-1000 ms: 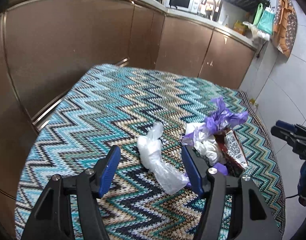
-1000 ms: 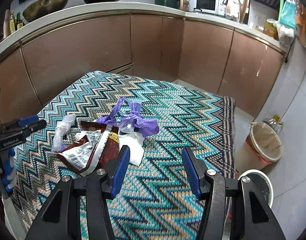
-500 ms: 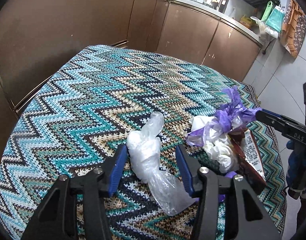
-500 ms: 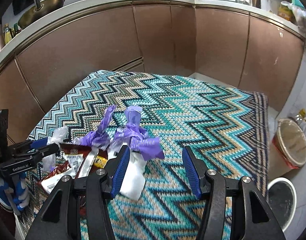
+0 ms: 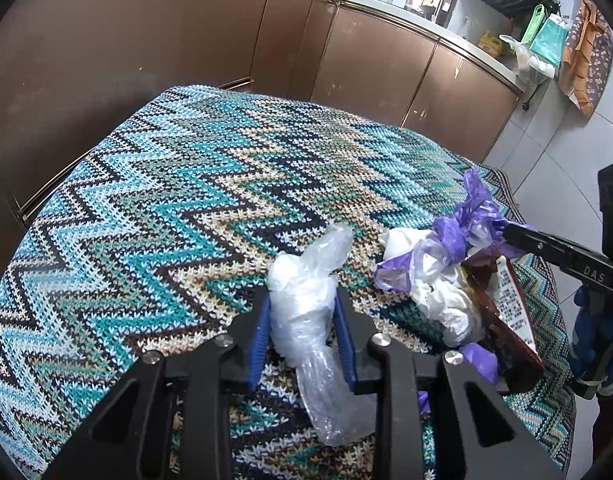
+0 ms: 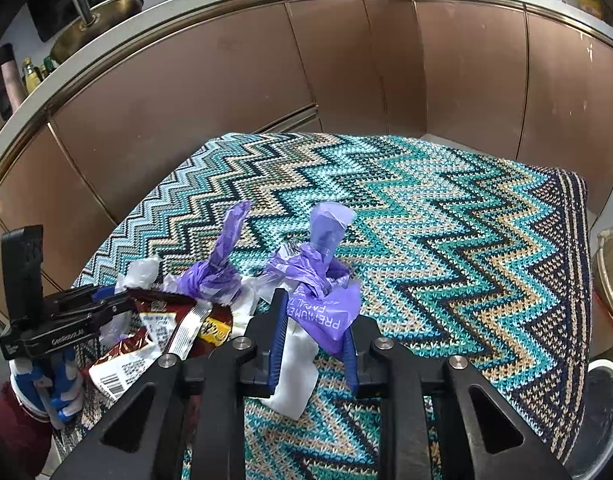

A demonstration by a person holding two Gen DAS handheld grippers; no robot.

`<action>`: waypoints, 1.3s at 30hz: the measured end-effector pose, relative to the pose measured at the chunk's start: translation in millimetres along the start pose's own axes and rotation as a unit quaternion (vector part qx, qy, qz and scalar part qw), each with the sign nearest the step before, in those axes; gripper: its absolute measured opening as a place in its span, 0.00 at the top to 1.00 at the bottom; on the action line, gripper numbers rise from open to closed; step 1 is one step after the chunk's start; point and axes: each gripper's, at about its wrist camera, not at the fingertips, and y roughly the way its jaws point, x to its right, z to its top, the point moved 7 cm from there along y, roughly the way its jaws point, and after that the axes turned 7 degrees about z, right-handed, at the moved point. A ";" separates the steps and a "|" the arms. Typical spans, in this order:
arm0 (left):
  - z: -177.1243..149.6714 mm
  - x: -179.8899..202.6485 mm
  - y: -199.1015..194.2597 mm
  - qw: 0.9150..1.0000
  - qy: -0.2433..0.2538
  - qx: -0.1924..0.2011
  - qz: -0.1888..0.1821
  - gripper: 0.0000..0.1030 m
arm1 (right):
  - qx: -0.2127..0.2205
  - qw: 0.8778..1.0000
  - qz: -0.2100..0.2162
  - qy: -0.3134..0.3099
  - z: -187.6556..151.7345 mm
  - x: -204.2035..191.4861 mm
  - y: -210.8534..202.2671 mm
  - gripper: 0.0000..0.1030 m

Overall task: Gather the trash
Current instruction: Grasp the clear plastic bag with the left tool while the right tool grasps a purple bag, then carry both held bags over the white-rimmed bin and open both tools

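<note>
Table cloth (image 5: 178, 200): knitted zigzag pattern in teal, light blue, cream and black. Clear wrap (image 5: 306, 300), between the left gripper's (image 5: 302, 332) blue pads: translucent white. Purple bag (image 6: 326, 296), between the right gripper's (image 6: 314, 340) blue pads: violet with white lettering. Snack wrapper (image 6: 154, 336), left of it: dark red, white barcode panel. Cabinets (image 6: 226, 76): copper-brown.

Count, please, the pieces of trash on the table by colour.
Clear plastic bag: 1
Purple plastic packaging: 1
White tissue paper: 1
Dark red snack wrapper: 1
Total: 4, as far as the pile shows.
</note>
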 end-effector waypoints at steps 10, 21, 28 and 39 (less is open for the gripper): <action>-3.3 -2.8 -34.8 1.000 -0.005 0.026 0.002 0.73 | 0.031 0.999 -0.021 -0.017 -3.5 -15.6 -52.8 0.82; -6.5 -1.6 -99.2 0.998 -0.001 0.065 -0.007 0.73 | 0.065 0.996 -0.045 -0.030 -27.9 -48.2 -125.3 0.82; -6.0 9.1 -140.6 0.995 0.017 0.095 -0.012 0.74 | 0.086 0.994 -0.052 -0.031 -45.8 -68.9 -163.5 0.82; -0.7 58.5 -200.9 0.987 0.059 0.140 -0.043 0.74 | 0.138 0.987 -0.075 -0.020 -70.7 -78.1 -236.5 0.82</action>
